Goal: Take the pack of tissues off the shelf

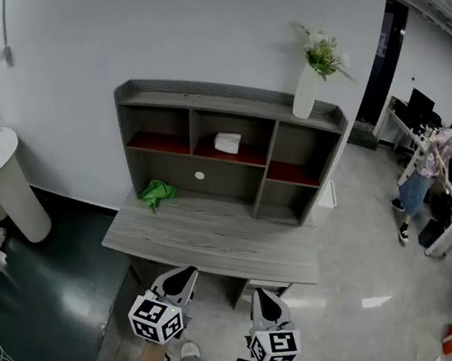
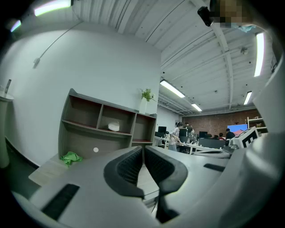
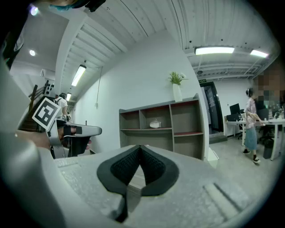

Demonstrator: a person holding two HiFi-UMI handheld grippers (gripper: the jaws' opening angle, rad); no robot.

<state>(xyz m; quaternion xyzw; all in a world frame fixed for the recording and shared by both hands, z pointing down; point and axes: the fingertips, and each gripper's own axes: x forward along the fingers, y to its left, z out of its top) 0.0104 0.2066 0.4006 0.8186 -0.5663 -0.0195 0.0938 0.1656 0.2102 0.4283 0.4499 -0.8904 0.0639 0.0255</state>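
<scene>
A white pack of tissues point(image 1: 227, 142) lies in the middle upper compartment of the grey shelf unit point(image 1: 229, 104) on the desk; it also shows as a small white pack of tissues point(image 2: 114, 127) in the left gripper view and as the pack point(image 3: 155, 124) in the right gripper view. My left gripper point(image 1: 180, 281) and right gripper point(image 1: 270, 303) hang side by side in front of the desk's near edge, well short of the shelf. Both are shut with nothing between the jaws, as the left gripper point(image 2: 143, 149) and right gripper point(image 3: 140, 148) views show.
A green cloth point(image 1: 158, 192) lies on the desk point(image 1: 216, 245) at the left. A white vase with flowers point(image 1: 308, 87) stands on top of the shelf at the right. A white bin point(image 1: 3, 180) stands at the left. A person point(image 1: 428, 176) is at desks far right.
</scene>
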